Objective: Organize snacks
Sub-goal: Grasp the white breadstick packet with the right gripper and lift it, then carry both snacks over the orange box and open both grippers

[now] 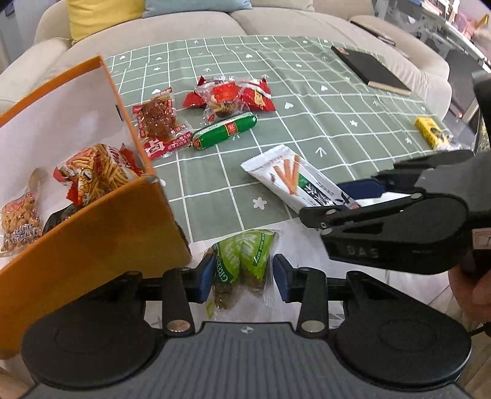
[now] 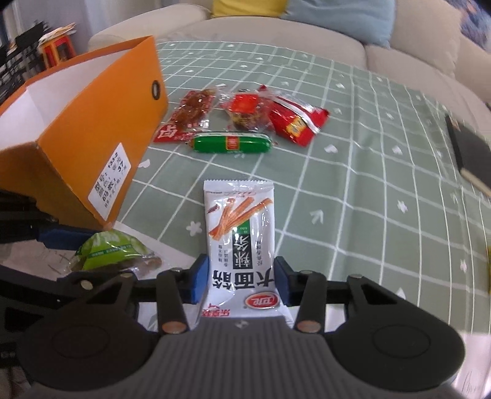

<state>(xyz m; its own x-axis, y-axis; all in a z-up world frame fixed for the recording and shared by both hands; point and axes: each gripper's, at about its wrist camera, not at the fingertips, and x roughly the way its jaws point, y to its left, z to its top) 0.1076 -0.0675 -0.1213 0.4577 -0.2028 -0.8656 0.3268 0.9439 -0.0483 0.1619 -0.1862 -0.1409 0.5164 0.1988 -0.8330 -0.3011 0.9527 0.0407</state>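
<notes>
My left gripper (image 1: pixel 242 276) is shut on a green snack packet (image 1: pixel 245 254), also seen in the right wrist view (image 2: pixel 107 248), low beside the orange box (image 1: pixel 122 196). My right gripper (image 2: pixel 241 280) is shut on a white packet with orange sticks printed on it (image 2: pixel 239 221); the left wrist view shows that packet (image 1: pixel 285 172) slightly lifted at the gripper end. The box (image 2: pixel 92 129) holds a noodle snack bag (image 1: pixel 98 172) and a nut bag (image 1: pixel 21 221). A green sausage (image 1: pixel 225 130), red packets (image 1: pixel 257 95) and a dried-meat pack (image 1: pixel 158 121) lie on the cloth.
A green checked tablecloth (image 2: pixel 353 184) covers the table. A black notebook (image 1: pixel 371 70) lies at the far right and a small yellow box (image 1: pixel 429 132) nearer the right edge. A beige sofa (image 1: pixel 184 27) with cushions stands behind. A hand (image 1: pixel 472 288) holds the right gripper.
</notes>
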